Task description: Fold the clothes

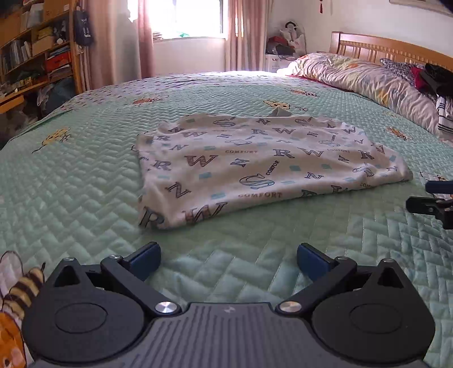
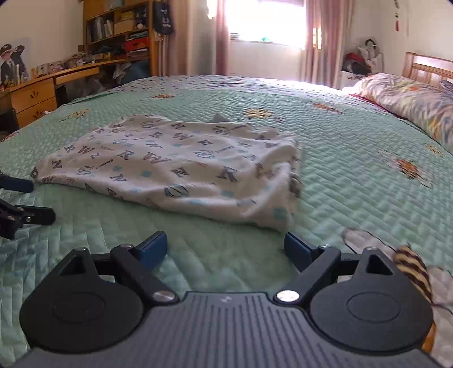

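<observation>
A white garment printed with blue and grey letters lies folded flat in the middle of the green quilted bedspread. My left gripper hovers just short of its near edge, open, with nothing between the blue pads. The right wrist view shows the same garment, its right end rumpled and slightly raised. My right gripper is open and empty, its right pad close to the garment's near right corner. Each gripper shows at the edge of the other's view: the right gripper and the left gripper.
A floral pillow and a pile of dark clothes lie by the wooden headboard at the right. Bookshelves and a desk stand beyond the bed's left side. A curtained window is at the back.
</observation>
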`<state>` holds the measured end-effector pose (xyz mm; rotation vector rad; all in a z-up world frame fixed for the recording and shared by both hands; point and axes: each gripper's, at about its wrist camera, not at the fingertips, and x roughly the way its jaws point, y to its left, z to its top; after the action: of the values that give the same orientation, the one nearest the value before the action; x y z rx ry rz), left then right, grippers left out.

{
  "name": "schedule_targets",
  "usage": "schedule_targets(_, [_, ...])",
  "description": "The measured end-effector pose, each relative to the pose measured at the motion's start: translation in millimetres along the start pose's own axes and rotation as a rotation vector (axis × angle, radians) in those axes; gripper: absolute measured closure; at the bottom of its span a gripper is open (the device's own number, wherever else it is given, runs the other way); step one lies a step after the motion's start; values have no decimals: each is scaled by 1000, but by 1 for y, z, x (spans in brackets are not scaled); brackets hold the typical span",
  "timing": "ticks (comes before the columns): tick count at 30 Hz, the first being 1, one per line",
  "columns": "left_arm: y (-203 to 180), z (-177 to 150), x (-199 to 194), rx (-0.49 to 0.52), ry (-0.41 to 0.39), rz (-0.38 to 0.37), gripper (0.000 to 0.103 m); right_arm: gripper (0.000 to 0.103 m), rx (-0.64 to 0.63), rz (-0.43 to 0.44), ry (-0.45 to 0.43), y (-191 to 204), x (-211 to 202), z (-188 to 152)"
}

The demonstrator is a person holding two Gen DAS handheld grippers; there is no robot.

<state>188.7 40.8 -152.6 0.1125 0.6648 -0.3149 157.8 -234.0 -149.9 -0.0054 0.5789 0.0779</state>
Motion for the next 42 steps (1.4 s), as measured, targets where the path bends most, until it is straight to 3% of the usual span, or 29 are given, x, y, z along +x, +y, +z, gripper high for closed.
schedule_targets(7, [-6,-3,-11,13,-23,18,1,13,19,15,-78,4,-8,14])
schedule_targets(11, [-2,-11,-8,-23,-46,9,1,13,-3,60,-117,7,24,51])
schedule_targets(16, [-1,-16,-9,-33,-73,5,1,13,21,131,-30,-8,90,87])
schedule_targets(19, [-1,-17,-7,-39,-70,-1,1,13,75,40,59,-35,113,86])
schedule_targets(21, [0,-17,-6,-42,-69,-3,1,13,174,7,3,-52,93,78])
schedule_targets(24, [-3,-15,-4,-35,-58,15,1,13,252,41,-80,-56,48,65])
schedule_targets(27, [-12,-7,-7,-39,-36,66,1,13,210,21,-65,-29,15,59])
schedule_targets(33, [-33,35,-44,-158,-43,118,1,13,217,-44,17,29,-20,75])
schedule_targets(42, [-38,98,-101,-227,-95,191,1,13,155,-80,-39,62,-73,110])
